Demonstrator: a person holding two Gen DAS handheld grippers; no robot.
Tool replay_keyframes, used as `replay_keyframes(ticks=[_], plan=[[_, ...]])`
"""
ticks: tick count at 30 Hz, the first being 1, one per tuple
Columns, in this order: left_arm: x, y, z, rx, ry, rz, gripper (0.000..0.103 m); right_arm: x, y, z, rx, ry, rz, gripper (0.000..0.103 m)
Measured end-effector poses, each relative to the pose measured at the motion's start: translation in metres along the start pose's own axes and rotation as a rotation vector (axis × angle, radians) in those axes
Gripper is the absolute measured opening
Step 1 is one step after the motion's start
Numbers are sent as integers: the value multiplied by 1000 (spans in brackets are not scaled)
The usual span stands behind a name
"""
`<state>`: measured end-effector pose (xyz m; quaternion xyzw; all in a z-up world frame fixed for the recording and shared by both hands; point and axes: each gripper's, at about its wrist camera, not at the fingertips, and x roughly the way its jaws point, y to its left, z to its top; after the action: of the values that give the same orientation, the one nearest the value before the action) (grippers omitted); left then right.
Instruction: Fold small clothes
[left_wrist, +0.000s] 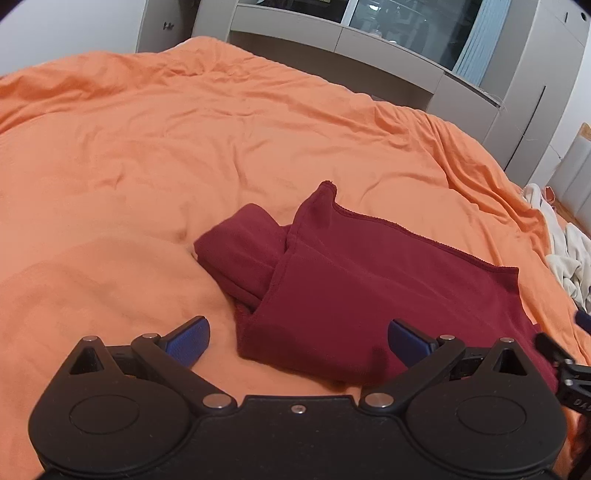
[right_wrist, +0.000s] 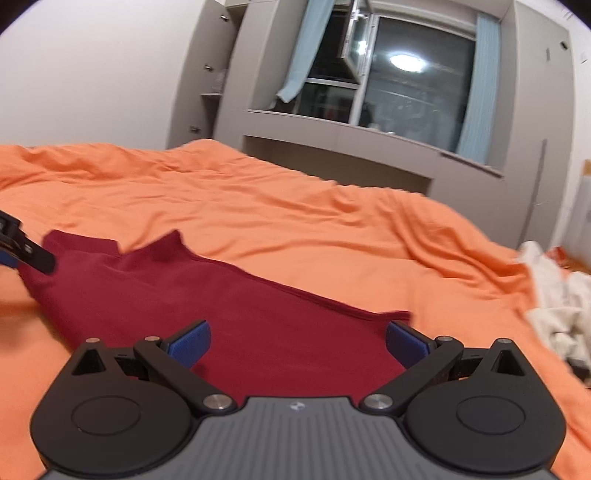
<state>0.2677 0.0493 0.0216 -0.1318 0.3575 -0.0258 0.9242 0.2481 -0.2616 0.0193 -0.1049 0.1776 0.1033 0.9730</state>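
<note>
With one fold laid in the maroon garment (left_wrist: 351, 280) at lower centre, I hold left gripper (left_wrist: 299, 341) and right gripper (right_wrist: 297, 341) released; next, pinch an edge for the second fold.

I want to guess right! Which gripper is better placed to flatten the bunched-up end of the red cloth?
Probably the left gripper: the red cloth's bunched end lies just ahead of its open jaws.

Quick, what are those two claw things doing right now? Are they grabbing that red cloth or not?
Left gripper: open, holding nothing, above the near edge of the dark red garment.
Right gripper: open, holding nothing, over the same garment.
</note>
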Motion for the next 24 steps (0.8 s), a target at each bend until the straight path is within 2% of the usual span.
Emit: replay_keyframes(ticks=[16, 21, 23, 24], plan=[[23, -4, 6, -46, 11, 44, 102, 34, 16, -19, 25, 123, 54, 103], [30, 3, 9, -130, -29, 38, 102, 37, 17, -24, 36, 137, 58, 103], [32, 5, 11, -171, -50, 32, 97, 37, 16, -24, 40, 139, 61, 103], [33, 6, 12, -183, -55, 33, 92, 37, 16, -24, 41, 140, 62, 103]])
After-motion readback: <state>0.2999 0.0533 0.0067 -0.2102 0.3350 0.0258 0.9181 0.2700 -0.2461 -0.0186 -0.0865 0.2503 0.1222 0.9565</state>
